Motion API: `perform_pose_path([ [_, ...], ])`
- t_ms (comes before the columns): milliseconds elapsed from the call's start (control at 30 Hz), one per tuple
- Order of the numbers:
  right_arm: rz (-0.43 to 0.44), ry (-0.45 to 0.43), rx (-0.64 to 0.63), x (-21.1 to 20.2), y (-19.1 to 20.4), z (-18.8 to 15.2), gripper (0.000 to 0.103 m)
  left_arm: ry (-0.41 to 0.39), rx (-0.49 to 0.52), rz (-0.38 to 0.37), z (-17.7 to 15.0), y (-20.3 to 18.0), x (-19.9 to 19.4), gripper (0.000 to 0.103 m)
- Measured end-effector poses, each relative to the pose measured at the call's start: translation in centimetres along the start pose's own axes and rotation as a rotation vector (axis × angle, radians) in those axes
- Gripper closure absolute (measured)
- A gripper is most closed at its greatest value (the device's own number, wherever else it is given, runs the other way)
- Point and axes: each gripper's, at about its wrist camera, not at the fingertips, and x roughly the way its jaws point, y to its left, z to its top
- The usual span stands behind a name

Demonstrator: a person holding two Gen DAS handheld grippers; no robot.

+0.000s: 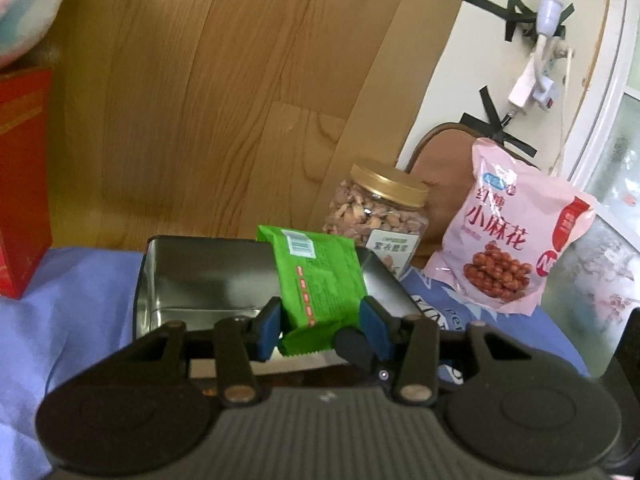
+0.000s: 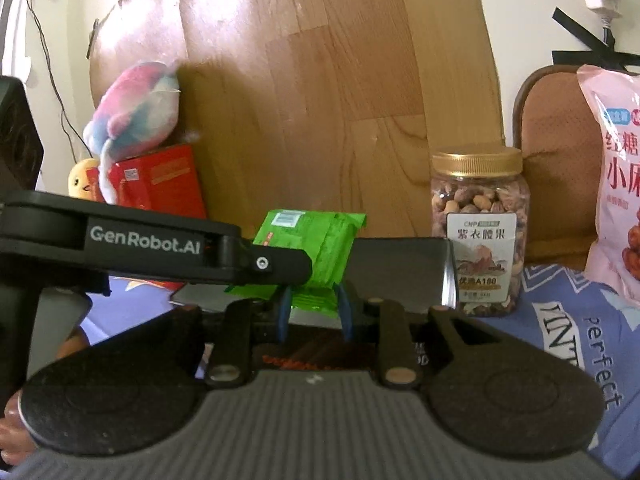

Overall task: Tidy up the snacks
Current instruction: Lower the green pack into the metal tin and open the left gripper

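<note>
The green packet (image 1: 316, 276) stands upright over the open metal tin (image 1: 208, 276), its lower end caught between the blue pads (image 1: 268, 326) of the left gripper (image 1: 320, 326), whose jaws are clamped on it from both sides. From the other hand's camera the same packet (image 2: 320, 256) sits just ahead of the right gripper (image 2: 314, 312); the packet's crimped bottom edge lies between that gripper's thin blue fingers (image 2: 345, 312), though whether they actually press on the wrapper I cannot tell, since the edge is crumpled and the gap is dark. The left gripper (image 2: 296, 268) reaches in across that view from the left as a long black bar with white lettering, its tip touching the packet's side. The tin lies behind and below the packet, its shiny floor bare where it shows. Just beside the tin, to its right, stands a clear nut jar (image 1: 378, 216) with a gold lid, and further right of the tin a pink snack bag (image 1: 508, 232) leans upright. Left of the tin is a red box (image 1: 24, 184) with a pastel plush toy (image 2: 136, 108) on top of it. The tin rests on blue cloth (image 1: 80, 300), with a wood-grain board (image 1: 224, 100) rising behind it.
</note>
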Motion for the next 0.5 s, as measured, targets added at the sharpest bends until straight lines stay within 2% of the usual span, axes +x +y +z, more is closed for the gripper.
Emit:
perform_pose_path([
  [100, -0.003, 0.003, 0.012, 0.6, -0.3, -0.4, 0.070, 0.017, -0.006, 0.005, -0.2, 0.4, 0.8, 0.059],
  [333, 0.007, -0.044, 0.013, 0.0, -0.3, -0.6, 0.066, -0.003, 0.006, 0.033, -0.5, 0.1, 0.9, 0.054],
  [400, 0.021, -0.064, 0.019, -0.8, -0.5, -0.6, 0.066, -0.027, 0.009, 0.046, -0.6, -0.4, -0.2, 0.054],
  [500, 0.034, -0.104, 0.043, -2.3, -0.7, 0.0, 0.066, -0.109, -0.011, 0.042, -0.9, -0.2, -3.6, 0.054],
])
